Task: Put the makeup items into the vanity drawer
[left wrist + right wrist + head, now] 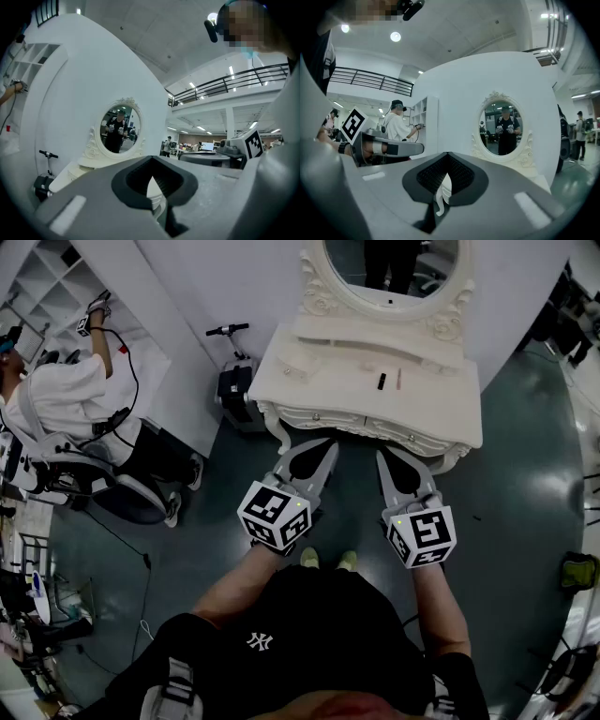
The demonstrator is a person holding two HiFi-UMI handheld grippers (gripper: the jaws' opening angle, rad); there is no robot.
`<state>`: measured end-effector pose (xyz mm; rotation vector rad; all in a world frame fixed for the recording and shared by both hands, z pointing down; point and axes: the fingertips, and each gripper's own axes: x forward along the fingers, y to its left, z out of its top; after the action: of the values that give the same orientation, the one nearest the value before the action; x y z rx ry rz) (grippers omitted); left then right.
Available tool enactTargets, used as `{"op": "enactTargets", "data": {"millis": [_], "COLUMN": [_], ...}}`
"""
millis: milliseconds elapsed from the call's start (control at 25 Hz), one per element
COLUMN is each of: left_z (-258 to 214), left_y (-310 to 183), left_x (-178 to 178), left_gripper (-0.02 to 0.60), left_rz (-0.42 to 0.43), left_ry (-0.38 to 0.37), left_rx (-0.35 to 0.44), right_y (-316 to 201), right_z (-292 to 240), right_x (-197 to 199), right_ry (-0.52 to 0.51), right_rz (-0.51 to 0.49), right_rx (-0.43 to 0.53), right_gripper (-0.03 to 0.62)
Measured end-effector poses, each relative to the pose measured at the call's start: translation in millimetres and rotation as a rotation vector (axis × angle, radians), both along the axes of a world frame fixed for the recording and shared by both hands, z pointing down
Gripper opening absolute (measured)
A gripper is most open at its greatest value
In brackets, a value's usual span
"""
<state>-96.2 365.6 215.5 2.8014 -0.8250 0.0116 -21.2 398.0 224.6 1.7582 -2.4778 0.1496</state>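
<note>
A white vanity [319, 362] with an oval mirror [392, 263] stands ahead of me, its drawers [375, 425] closed. On its top lie a small dark makeup item [382, 381], a thin pinkish one [398, 379] and a pale one [292, 367]. My left gripper [325, 448] and right gripper [382, 458] hover side by side just short of the vanity's front edge, both shut and empty. In the left gripper view the left gripper [152, 177] points at the vanity [77, 171]. The right gripper [446, 174] faces the mirror [501, 127].
A person in a white shirt [66, 409] sits on a chair at the left, by white shelves [56, 277]. A scooter [234, 381] leans beside the vanity's left end. My feet [323, 559] stand on the dark green floor. Cables lie at the left.
</note>
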Motion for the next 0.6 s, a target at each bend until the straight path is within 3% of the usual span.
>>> {"op": "enactTargets", "data": {"millis": [600], "left_z": [6.8], "left_y": [2.8], "left_x": [23.7], "left_gripper": [0.000], "left_rz": [0.021], "left_ry": [-0.013], "left_rx": [-0.011], "right_y": [0.1], "right_z": [5.2], "right_x": [12.0], "right_ry": [-0.014], "right_rz": [-0.018], "right_rx": [-0.014], "right_gripper": [0.023]}}
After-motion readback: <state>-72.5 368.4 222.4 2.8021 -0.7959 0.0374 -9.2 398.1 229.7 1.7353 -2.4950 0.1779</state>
